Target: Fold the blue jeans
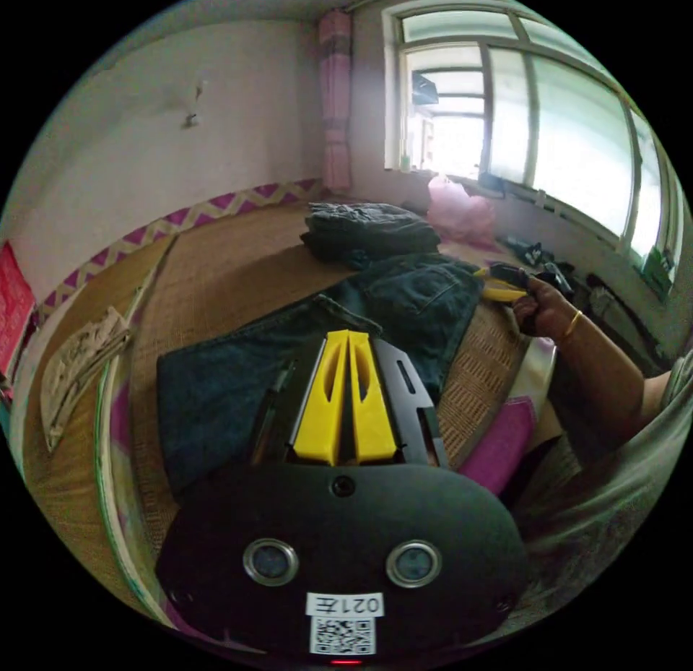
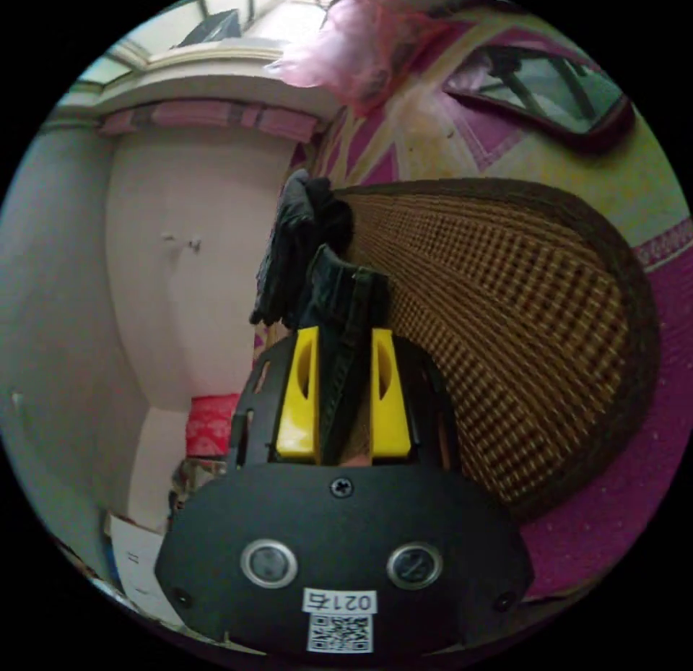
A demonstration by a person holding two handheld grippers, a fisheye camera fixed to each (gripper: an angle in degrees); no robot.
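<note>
Left gripper view: jeans spread on the mat; left gripper, jaws together, grasps nothing. Right gripper view: right gripper clamps denim at 12 o'clock.

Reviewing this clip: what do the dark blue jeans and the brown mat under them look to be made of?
The dark blue jeans look like heavy matte denim: stitched seams and a patch pocket show. The brown mat looks like woven cane or bamboo, judging by its fine grid of pale and dark strands; the exact fibre can't be told.
</note>
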